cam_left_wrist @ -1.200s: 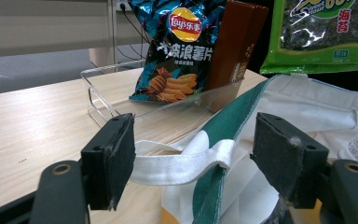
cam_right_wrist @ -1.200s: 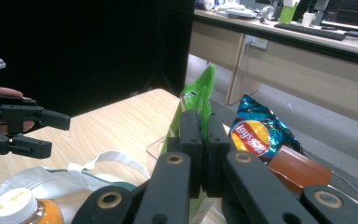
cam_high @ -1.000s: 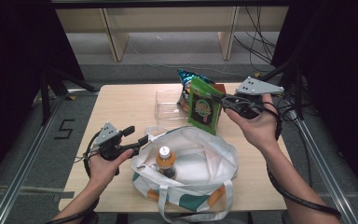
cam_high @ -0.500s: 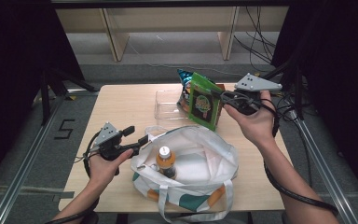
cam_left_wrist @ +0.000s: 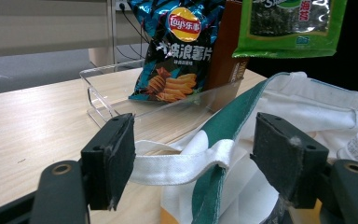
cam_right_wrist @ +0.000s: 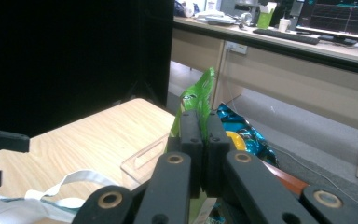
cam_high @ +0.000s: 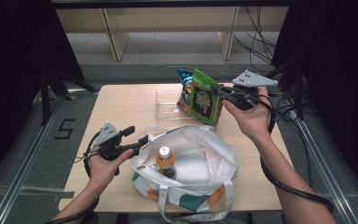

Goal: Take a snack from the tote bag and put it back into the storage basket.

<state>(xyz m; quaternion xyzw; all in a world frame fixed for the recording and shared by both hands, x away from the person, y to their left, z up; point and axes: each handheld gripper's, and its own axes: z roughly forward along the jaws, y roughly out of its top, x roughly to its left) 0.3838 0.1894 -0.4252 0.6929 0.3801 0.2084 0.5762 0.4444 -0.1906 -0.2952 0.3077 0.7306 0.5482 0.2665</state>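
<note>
A green seaweed packet [cam_high: 204,98] hangs upright above the far end of the table, with my right gripper [cam_high: 222,94] shut on its edge. In the right gripper view the jaws [cam_right_wrist: 200,116] press together on the green packet [cam_right_wrist: 200,91]. A white tote bag [cam_high: 200,154] with green and orange patches lies open at the front, an orange-capped bottle [cam_high: 166,158] standing inside. My left gripper [cam_high: 137,136] is at the bag's left rim, open. The bag's white handle strap [cam_left_wrist: 177,163] runs between its wide-apart jaws [cam_left_wrist: 193,163].
A clear plastic tray [cam_high: 165,107] sits on the wooden table [cam_high: 126,107] behind the bag, holding a blue chips bag [cam_high: 184,88] and a brown box [cam_left_wrist: 223,46]. Cables trail off the table's right side. Dark curtains flank both sides.
The right gripper has lifted the green packet slightly and drawn it a little toward the left. The left gripper and the bag have stayed put.
</note>
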